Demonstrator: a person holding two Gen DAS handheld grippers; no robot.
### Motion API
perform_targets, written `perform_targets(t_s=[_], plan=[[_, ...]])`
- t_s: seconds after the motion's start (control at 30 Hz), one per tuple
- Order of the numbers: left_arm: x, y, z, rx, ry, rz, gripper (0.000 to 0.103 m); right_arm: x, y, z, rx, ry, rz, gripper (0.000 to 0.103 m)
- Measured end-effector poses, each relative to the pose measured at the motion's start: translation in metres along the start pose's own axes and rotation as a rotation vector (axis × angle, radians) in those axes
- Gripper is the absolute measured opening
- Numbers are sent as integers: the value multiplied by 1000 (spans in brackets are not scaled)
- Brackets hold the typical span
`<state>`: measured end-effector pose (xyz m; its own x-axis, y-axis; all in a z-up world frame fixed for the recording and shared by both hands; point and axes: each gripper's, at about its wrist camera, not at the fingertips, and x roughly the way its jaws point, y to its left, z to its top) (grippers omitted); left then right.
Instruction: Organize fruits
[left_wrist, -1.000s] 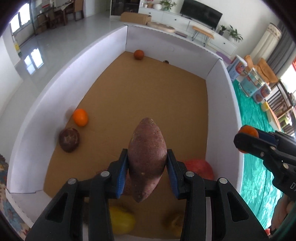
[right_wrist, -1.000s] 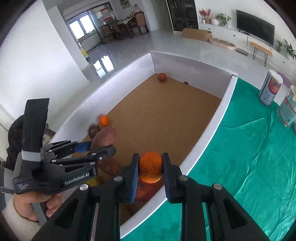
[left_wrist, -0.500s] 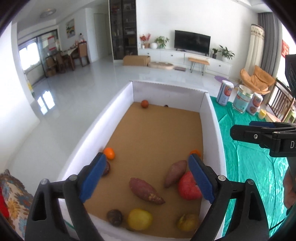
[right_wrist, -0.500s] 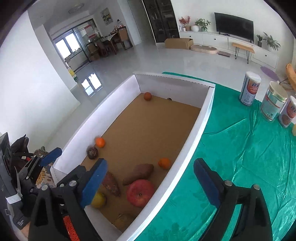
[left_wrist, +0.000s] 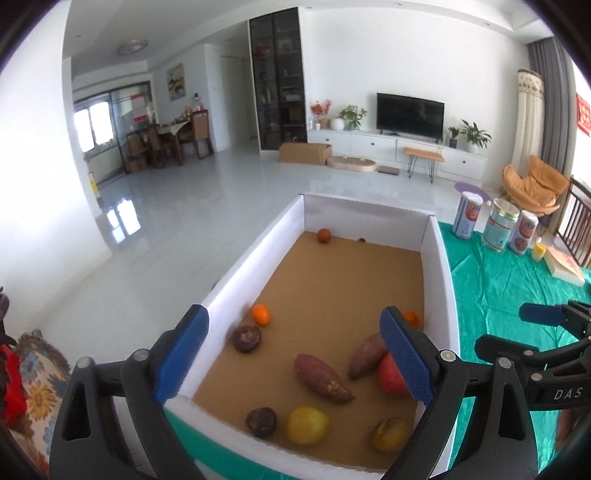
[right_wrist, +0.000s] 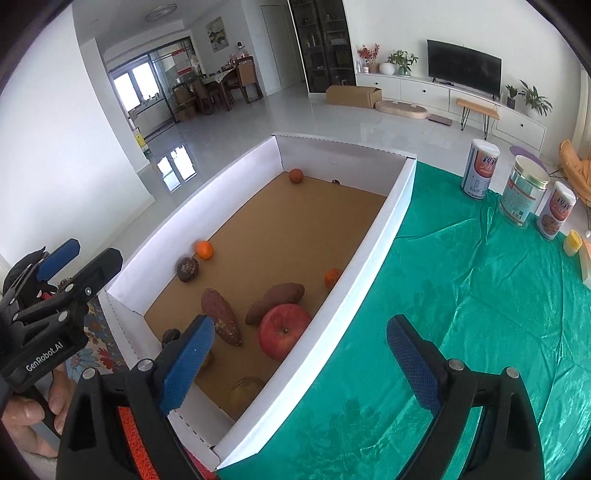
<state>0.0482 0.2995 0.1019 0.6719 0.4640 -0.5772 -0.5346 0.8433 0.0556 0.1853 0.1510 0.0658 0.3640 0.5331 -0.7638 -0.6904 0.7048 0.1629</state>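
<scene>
Left gripper (left_wrist: 291, 363) opening, right gripper (right_wrist: 299, 363) spread, angled down over box (right_wrist: 369, 254).

White-walled box (right_wrist: 373, 254), brown cardboard floor. Inside: red apple (right_wrist: 283, 330); two reddish-brown sweet potatoes (left_wrist: 322, 377); yellow fruit (left_wrist: 307, 424); bright orange tangerine (left_wrist: 261, 314) by the left wall. Emerald-green cloth (right_wrist: 461, 314) with a tonal floral pattern, right. Black grippers, blue pads (left_wrist: 405, 358). Floral rug (left_wrist: 37, 387), near left.
</scene>
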Motion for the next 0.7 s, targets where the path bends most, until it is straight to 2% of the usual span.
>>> perform_targets(t_s=[0.33, 0.5, 0.6, 0.7], plan=[[-1, 1, -1, 10, 7, 72, 95, -5, 16, -7, -35, -24, -14, 94], [1, 5, 3, -3, 77, 92, 95, -10, 17, -12, -39, -26, -34, 94], [-1, 9, 6, 16, 80, 105, 95, -16, 21, -9, -44, -19, -48, 95], [2, 16, 8, 23, 118, 78, 95, -23, 25, -3, -31, -10, -47, 98]])
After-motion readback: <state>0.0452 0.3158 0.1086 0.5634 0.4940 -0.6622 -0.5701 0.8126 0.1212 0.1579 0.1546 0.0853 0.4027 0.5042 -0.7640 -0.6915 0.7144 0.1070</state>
